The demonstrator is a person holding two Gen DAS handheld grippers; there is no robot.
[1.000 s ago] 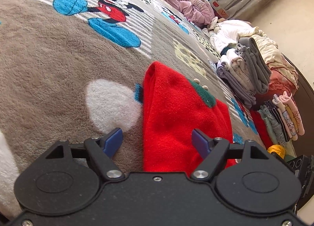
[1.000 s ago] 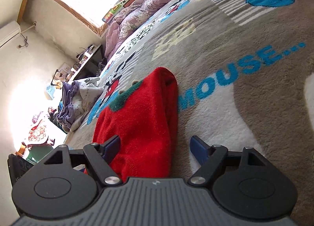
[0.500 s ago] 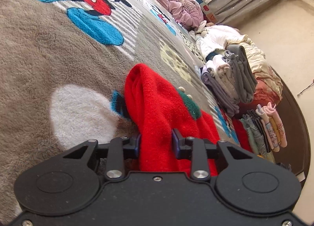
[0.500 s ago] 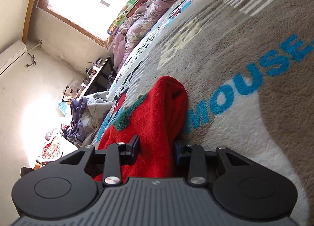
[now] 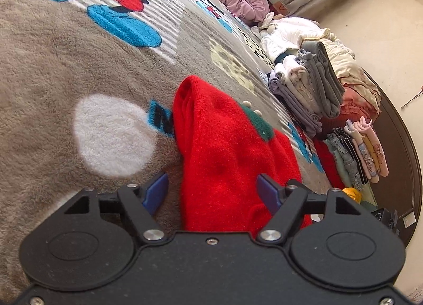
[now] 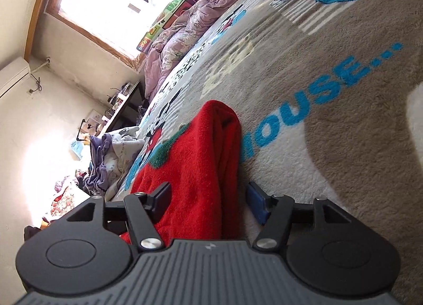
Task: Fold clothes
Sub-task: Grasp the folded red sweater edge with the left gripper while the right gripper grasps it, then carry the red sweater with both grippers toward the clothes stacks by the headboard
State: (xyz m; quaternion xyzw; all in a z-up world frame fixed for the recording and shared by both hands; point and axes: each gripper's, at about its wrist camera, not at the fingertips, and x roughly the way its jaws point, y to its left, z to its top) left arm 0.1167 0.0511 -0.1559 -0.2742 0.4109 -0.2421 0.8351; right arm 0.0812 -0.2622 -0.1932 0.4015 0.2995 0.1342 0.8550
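On the patterned bed blanket (image 5: 66, 67) the folded red sweater (image 5: 227, 146) runs lengthwise straight ahead, its near end between the opening left tongs (image 5: 212, 190) and right tongs (image 6: 208, 200), neither pressing it, both equally near

Left claw (image 5: 212, 190): black housing, round bosses, silver screws, blue pads. Right claw (image 6: 208, 200): ribbed grey cover.
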